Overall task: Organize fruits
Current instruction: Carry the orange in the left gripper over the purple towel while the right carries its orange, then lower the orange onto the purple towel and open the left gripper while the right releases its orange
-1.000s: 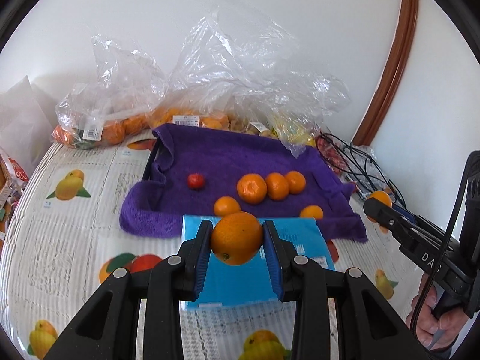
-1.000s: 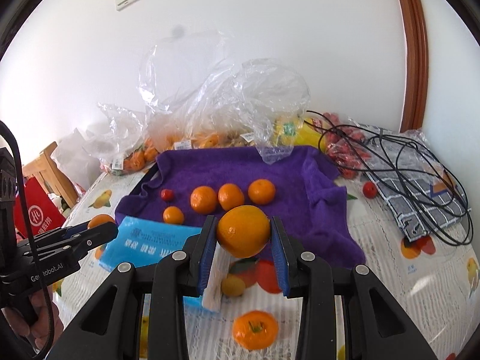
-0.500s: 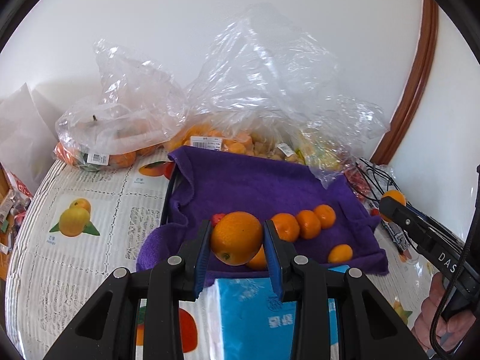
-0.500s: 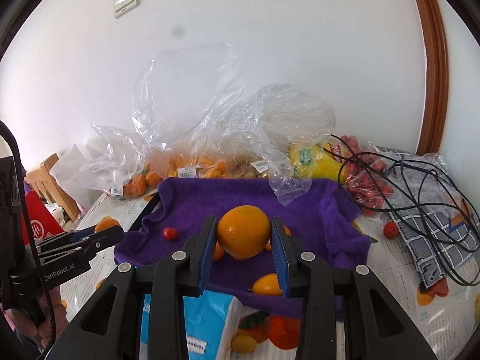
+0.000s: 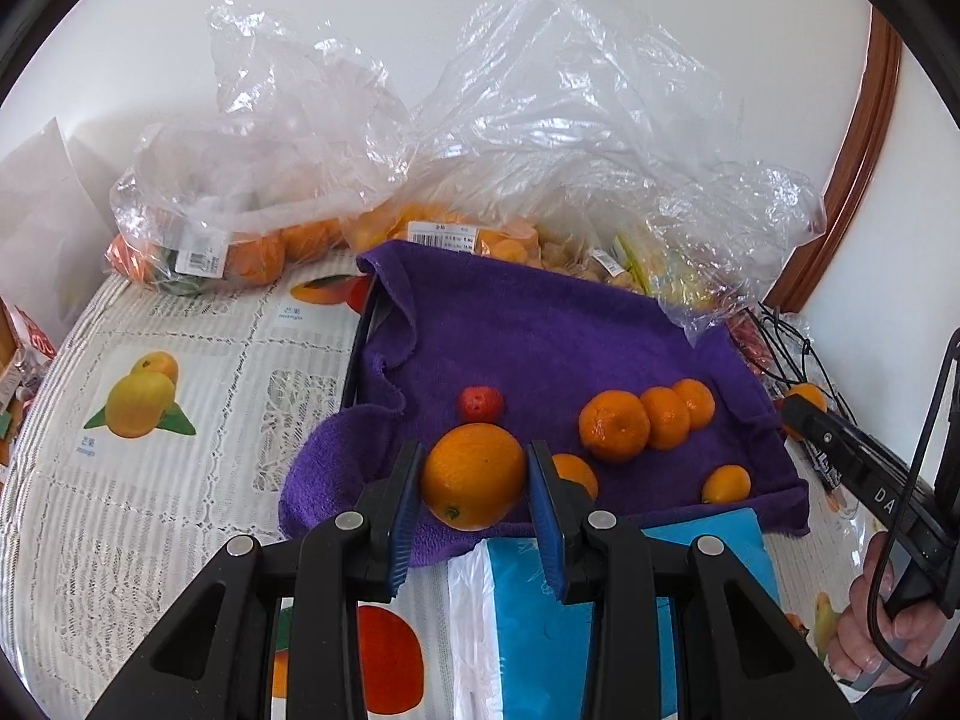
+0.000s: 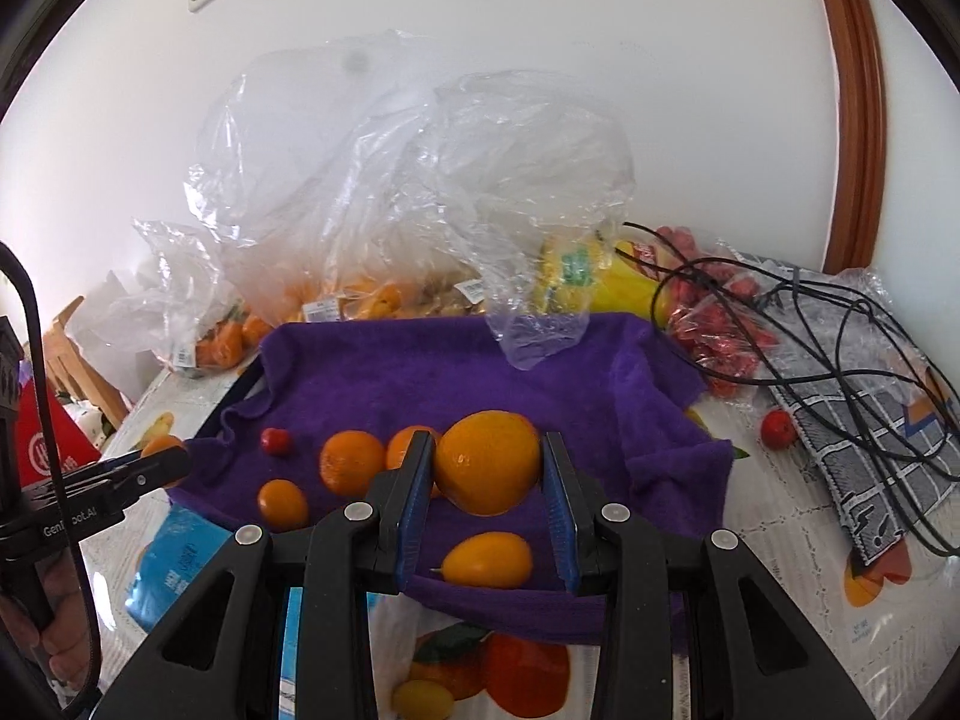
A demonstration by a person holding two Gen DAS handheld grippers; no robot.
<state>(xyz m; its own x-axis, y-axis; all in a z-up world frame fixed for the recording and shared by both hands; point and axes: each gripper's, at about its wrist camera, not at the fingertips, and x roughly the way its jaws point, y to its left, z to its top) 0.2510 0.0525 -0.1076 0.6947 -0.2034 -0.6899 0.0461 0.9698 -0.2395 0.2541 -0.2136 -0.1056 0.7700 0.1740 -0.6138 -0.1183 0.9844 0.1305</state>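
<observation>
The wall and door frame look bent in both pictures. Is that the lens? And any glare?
Left wrist view: fisheye lens bows the door frame, dark corners ring the image, and the plastic bags glint. Right wrist view: same curving, a bright washed-out wall, sharp focus throughout.

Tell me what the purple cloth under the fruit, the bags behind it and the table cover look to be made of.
Purple cloth: apparently terry towelling, matt, with a fuzzy nap and soft folds at its edges.
Clear crinkled bags: thin plastic film, glossy, see-through, creased, with white price labels.
Fruit-printed table cover: probably lace-patterned vinyl or fabric; the openwork pattern shows, the material itself is unclear.
</observation>
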